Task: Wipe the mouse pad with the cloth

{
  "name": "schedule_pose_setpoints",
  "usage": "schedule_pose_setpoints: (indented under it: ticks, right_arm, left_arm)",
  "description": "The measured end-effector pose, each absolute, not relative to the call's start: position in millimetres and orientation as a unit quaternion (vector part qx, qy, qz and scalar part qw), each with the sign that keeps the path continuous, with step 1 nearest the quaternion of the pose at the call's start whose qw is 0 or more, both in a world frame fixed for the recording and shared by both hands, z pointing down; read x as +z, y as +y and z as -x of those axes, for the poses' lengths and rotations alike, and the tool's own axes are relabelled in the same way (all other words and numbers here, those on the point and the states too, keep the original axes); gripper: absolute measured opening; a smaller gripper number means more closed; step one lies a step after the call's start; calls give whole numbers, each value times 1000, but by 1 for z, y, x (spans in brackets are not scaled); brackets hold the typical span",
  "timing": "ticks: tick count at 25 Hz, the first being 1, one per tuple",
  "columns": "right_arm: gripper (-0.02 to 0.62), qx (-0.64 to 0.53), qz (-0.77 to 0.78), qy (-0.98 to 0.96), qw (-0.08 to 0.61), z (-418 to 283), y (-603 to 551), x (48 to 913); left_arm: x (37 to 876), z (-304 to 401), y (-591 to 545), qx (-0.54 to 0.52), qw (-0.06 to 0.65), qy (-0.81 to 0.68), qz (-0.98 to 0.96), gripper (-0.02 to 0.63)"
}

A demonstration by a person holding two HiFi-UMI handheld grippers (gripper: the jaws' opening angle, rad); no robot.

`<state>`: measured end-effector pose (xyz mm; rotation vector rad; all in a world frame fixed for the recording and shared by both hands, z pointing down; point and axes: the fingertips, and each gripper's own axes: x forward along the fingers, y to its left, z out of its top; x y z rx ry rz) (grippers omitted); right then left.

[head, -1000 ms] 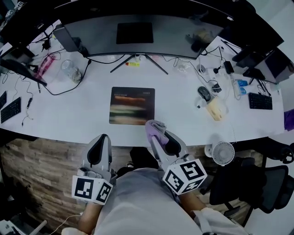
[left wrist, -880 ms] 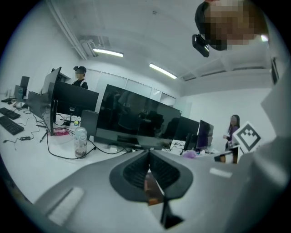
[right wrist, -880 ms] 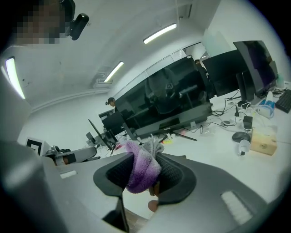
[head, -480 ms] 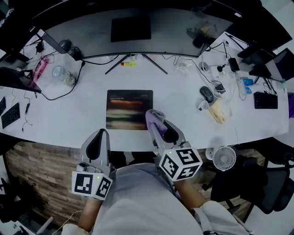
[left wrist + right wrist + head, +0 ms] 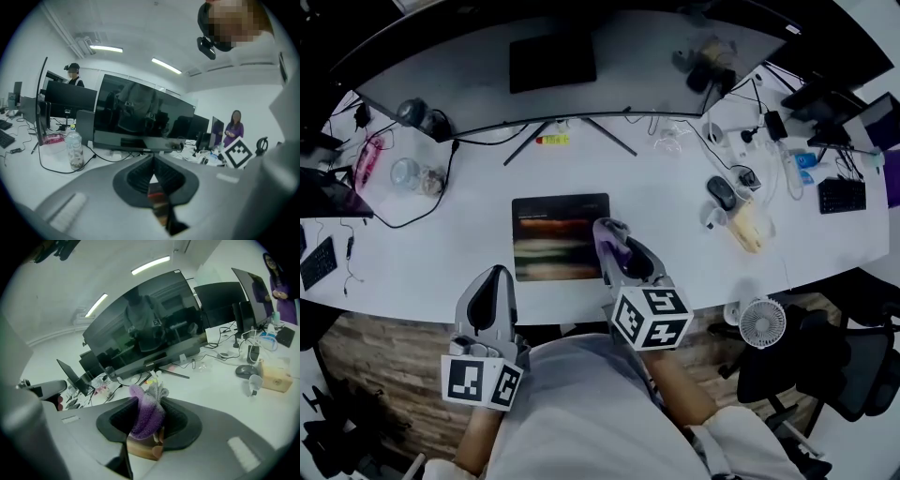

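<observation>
Gripping purple cloth (image 5: 146, 414), right hand-held gripper (image 5: 149, 423) at mouse pad (image 5: 555, 231) edge.

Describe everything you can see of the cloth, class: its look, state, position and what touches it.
The cloth is a fuzzy, soft-looking fabric, purple with a paler grey part, bunched into a wad. It is pinched between the jaws of the right gripper, with its crumpled top sticking out past them. In the head view it sits at the right edge of the mouse pad. Whether it touches the pad cannot be told.
</observation>
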<state>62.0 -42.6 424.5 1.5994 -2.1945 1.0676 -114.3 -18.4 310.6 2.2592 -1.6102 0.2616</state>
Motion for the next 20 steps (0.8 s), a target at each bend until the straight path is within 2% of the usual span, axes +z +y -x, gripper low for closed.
schedule_pose_setpoints:
  ticks: [20]
  right_arm:
    - [146,381,-618,-653,216,-64,-102,529]
  left_arm:
    - [323,144,-53,117,189,-538,-814,0]
